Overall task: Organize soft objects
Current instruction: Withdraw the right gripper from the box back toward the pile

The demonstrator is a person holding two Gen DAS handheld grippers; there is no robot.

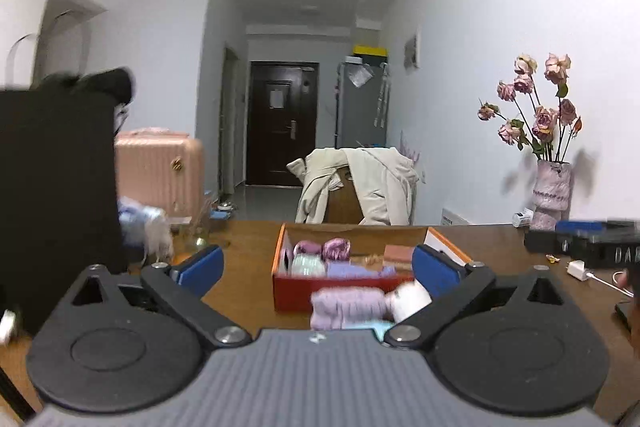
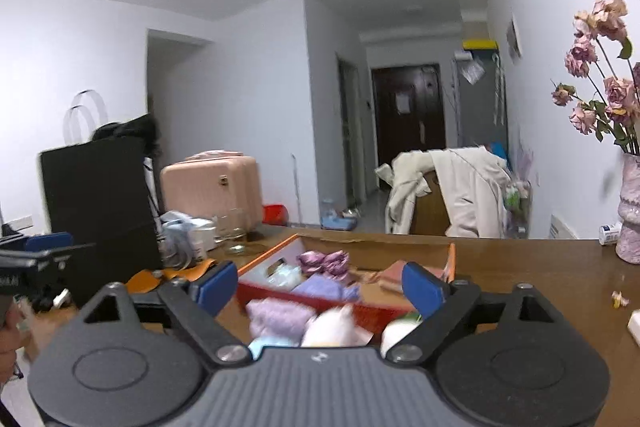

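An orange-red cardboard box [image 1: 292, 293] stands open on the wooden table and holds purple satin pieces [image 1: 324, 249], a pale green roll and a lavender cloth [image 1: 356, 271]. Against its near wall lie a lilac rolled cloth [image 1: 348, 307], a white roll [image 1: 412, 301] and a light blue piece. My left gripper [image 1: 318, 267] is open and empty, above and short of these. The right wrist view shows the same box [image 2: 264, 261], lilac cloth [image 2: 278, 317] and a white soft piece [image 2: 332, 325]. My right gripper [image 2: 320, 287] is open over them, and its pads touch nothing.
A tall black bag [image 1: 56, 187] stands at the table's left, with a glass [image 2: 234, 227] and small clutter beside it. A vase of dried roses [image 1: 550, 195] and a white charger [image 1: 576, 271] sit at the right. Behind the table is a chair draped with a beige coat [image 1: 380, 183].
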